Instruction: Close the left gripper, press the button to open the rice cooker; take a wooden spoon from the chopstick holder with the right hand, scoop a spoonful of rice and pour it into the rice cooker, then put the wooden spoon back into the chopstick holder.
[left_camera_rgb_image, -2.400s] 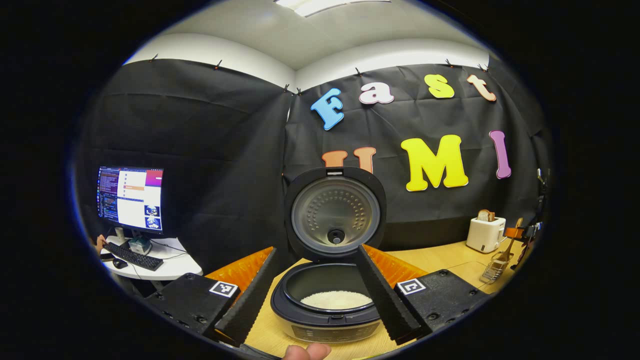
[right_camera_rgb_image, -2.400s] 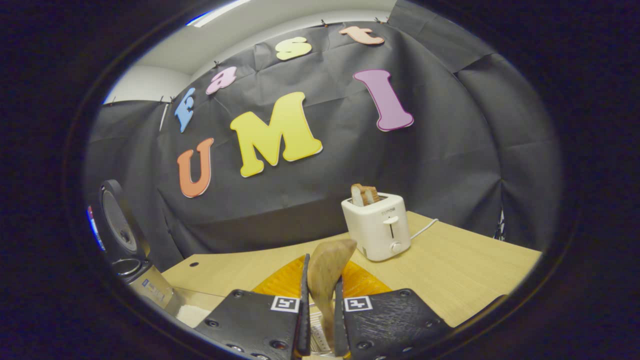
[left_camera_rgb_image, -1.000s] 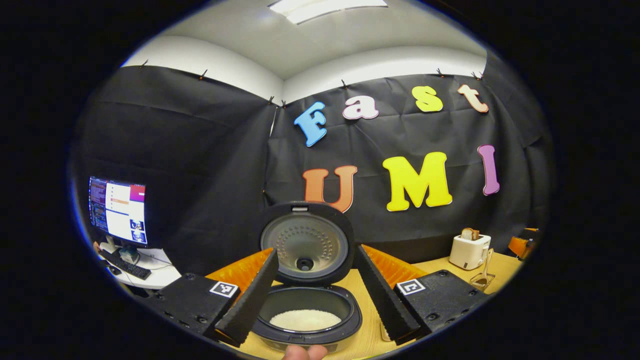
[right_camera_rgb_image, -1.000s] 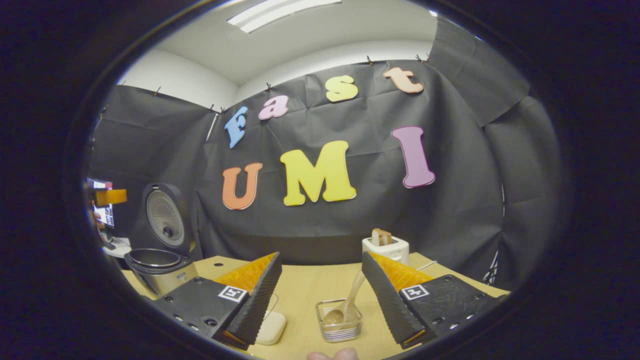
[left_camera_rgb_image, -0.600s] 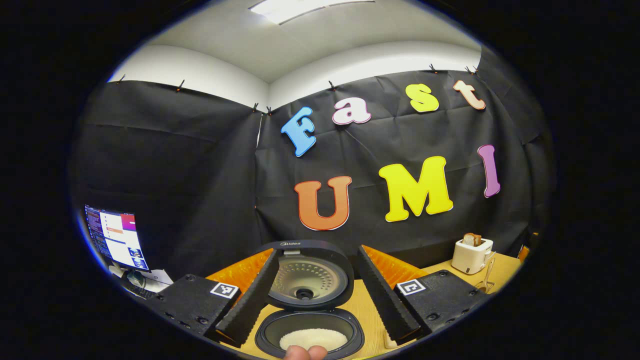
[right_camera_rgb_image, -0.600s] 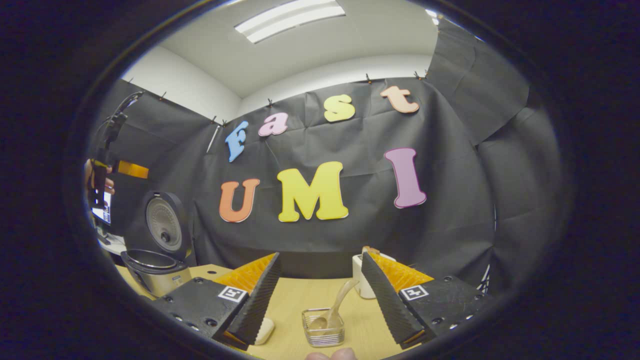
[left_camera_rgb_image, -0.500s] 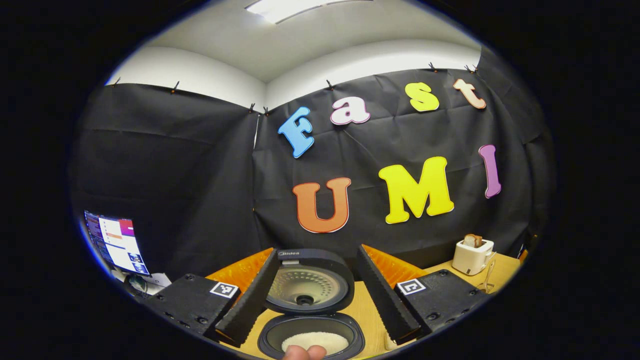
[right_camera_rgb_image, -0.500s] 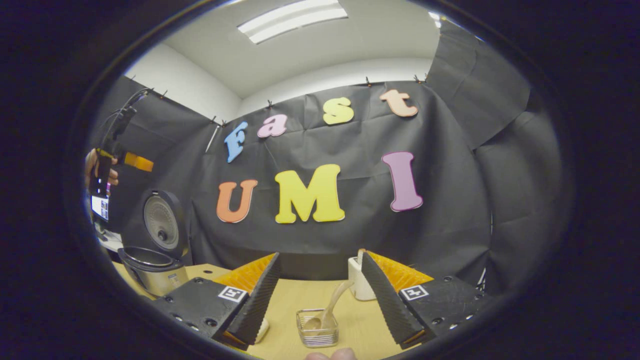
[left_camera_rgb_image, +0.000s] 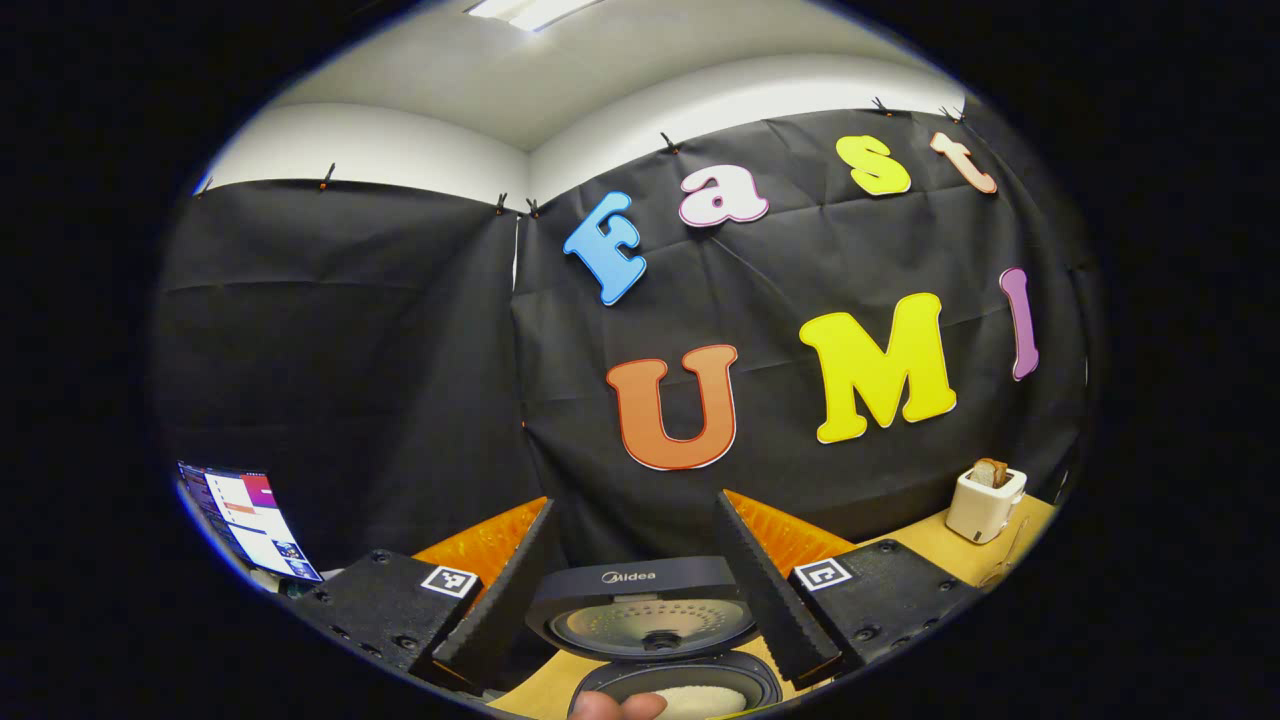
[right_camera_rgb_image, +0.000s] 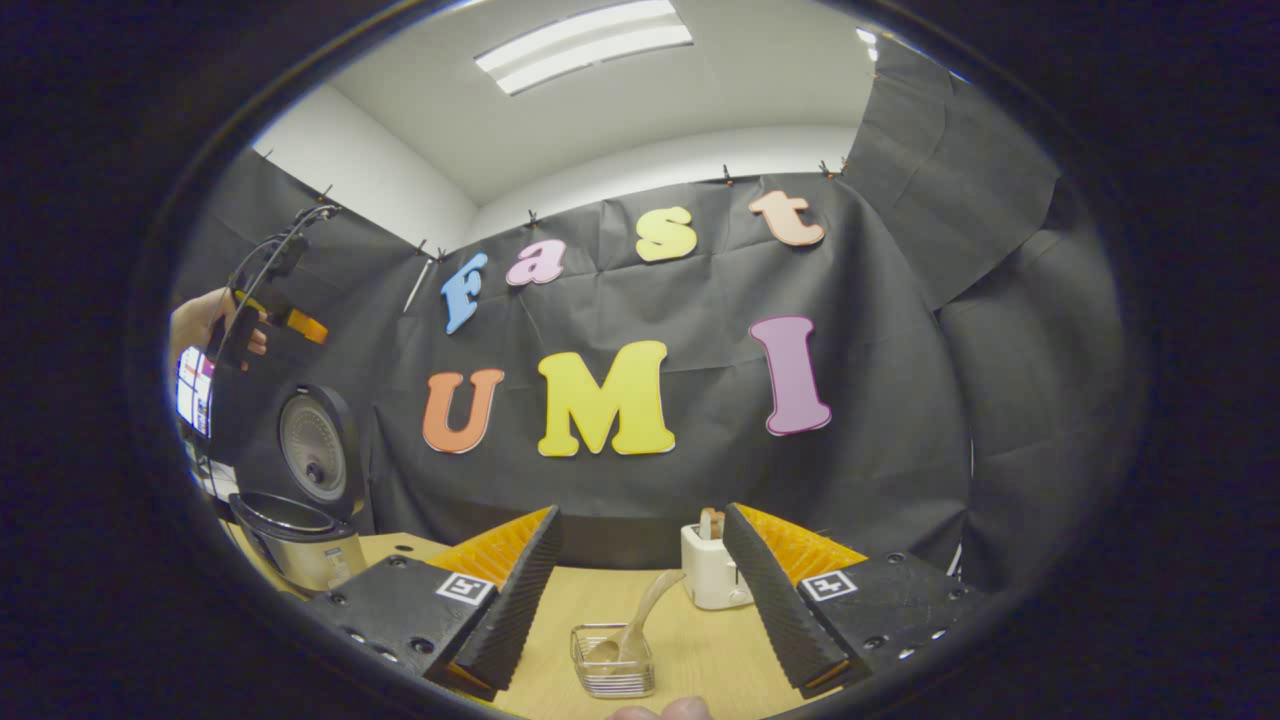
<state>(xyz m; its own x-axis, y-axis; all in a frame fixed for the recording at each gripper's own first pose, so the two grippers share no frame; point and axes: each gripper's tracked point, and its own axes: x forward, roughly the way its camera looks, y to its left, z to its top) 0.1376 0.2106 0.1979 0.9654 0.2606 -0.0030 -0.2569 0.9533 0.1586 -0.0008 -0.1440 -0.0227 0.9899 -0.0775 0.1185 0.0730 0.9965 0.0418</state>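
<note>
Wooden table (right_camera_rgb_image: 700, 640) w/ the rice cooker (right_camera_rgb_image: 295, 540) as my landmark: lid up, rice inside, and the wooden spoon (right_camera_rgb_image: 630, 620) sits back in the chopstick holder (right_camera_rgb_image: 612, 662) well to its right, so I judge the job done. My right gripper (right_camera_rgb_image: 640, 600) and left gripper (left_camera_rgb_image: 635, 585) both gape wide, holding nothing; toaster (right_camera_rgb_image: 712, 565) stands just behind the holder, nothing blocking.

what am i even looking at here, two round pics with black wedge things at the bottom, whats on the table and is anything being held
Each round picture comes from a camera riding on a hand-held claw that a person carries. The wedges are that claw's two fingers. In the left gripper view, the left claw is open above the rice cooker, lid up, rice inside. In the right gripper view, the right claw is open, holding nothing. On the wooden table stand the chopstick holder with the wooden spoon in it and a toaster.
</note>
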